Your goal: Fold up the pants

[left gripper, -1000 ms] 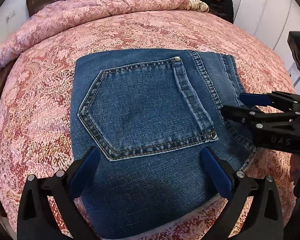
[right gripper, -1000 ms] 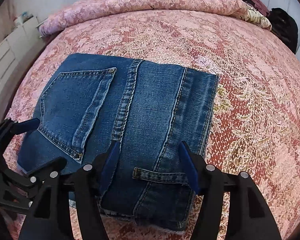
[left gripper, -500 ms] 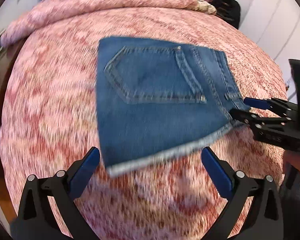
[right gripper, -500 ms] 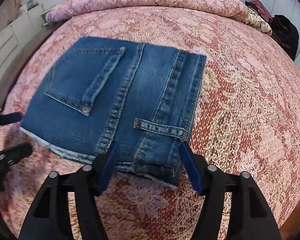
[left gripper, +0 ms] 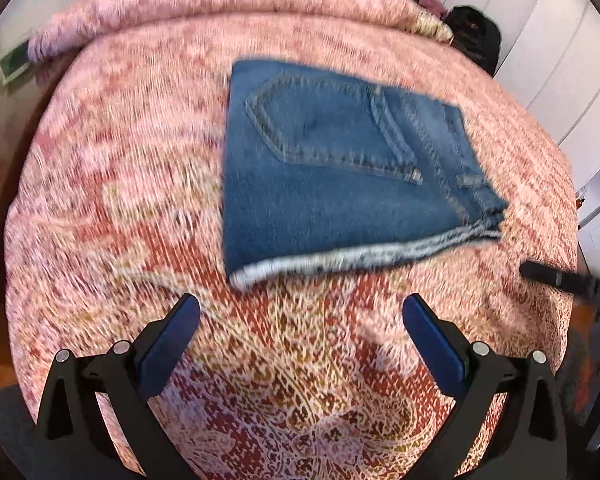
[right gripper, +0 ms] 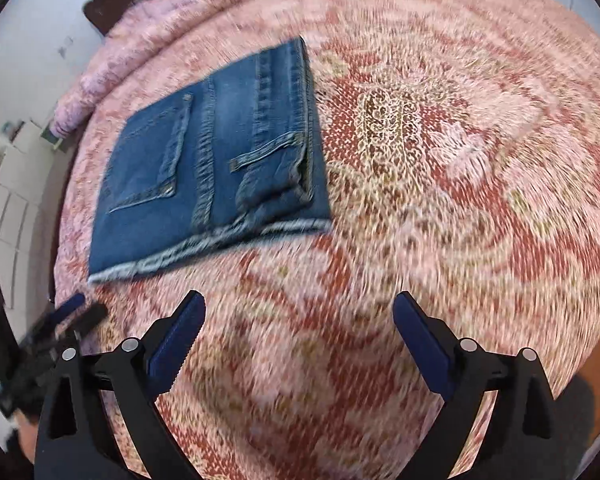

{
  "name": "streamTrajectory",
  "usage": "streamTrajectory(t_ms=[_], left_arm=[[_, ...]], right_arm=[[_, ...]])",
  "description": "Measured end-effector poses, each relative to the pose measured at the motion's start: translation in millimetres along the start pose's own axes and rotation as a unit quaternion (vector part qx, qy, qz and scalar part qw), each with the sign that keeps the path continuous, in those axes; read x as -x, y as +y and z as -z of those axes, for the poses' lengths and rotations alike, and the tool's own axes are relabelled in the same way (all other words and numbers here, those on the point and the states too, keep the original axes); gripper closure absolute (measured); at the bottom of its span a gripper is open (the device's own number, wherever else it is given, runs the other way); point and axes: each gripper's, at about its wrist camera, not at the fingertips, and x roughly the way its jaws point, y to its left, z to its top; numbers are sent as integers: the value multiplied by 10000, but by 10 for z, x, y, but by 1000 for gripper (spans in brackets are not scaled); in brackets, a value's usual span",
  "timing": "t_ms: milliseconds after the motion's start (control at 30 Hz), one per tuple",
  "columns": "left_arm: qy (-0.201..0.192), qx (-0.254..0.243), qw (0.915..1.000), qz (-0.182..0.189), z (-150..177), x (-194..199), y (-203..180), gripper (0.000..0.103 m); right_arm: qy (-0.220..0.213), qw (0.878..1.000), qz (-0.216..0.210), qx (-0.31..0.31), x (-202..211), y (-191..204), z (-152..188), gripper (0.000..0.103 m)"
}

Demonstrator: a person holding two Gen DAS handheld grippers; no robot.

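Note:
The blue jeans (left gripper: 340, 176) lie folded into a compact rectangle on the bed, back pocket up, frayed hem edge toward me. They also show in the right wrist view (right gripper: 212, 168). My left gripper (left gripper: 300, 332) is open and empty, above the bedspread, short of the jeans' near edge. My right gripper (right gripper: 300, 328) is open and empty, also back from the jeans. The right gripper's tip shows at the right edge of the left wrist view (left gripper: 568, 280); the left gripper shows at the lower left of the right wrist view (right gripper: 52, 344).
The bed has a pink and red patterned bedspread (left gripper: 140, 200) with a rolled pink quilt (left gripper: 220, 4) at the headboard. Dark clothes (left gripper: 476, 36) lie at the far right corner. White cabinets (right gripper: 8, 200) stand to the left.
Both grippers have pulled back and up from the jeans, which now lie farther away. The right gripper has swung to the right and opened wider. The views are motion-blurred.

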Motion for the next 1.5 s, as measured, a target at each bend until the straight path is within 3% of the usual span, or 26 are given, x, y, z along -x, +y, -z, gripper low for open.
streamTrajectory(t_ms=[100,233,400,567,733,833,1300,1500], left_arm=[[-407,-308,9986,-157,34,113,-66,2],[-740,-796,9934,-352,90,179,-190,2],[-784,-996,9907,-498,91,184,-191,2],[-1071,-920,9889,-463,73,340,-153,2],[-1809,-998,9775,-422,94,649,-163,2],[-2081,-1014,9723,-322,93,759,-159,2],[-2353,-1020,9663,-206,102,880,-200,2],[-2300,-1017,9677,-169,119,842,-210,2]], right_arm=[[-496,9971,166,550,69,216,188,9],[-1063,9786,648,1639,152,600,300,9],[-1088,9628,928,2294,122,745,389,9],[-1301,9626,736,2260,265,750,344,9],[-1796,9560,448,2276,481,810,312,9],[-1851,9554,381,2269,531,826,309,9],[-2552,9430,-36,2137,882,846,335,9],[-2510,9444,-59,2125,856,848,337,9]])
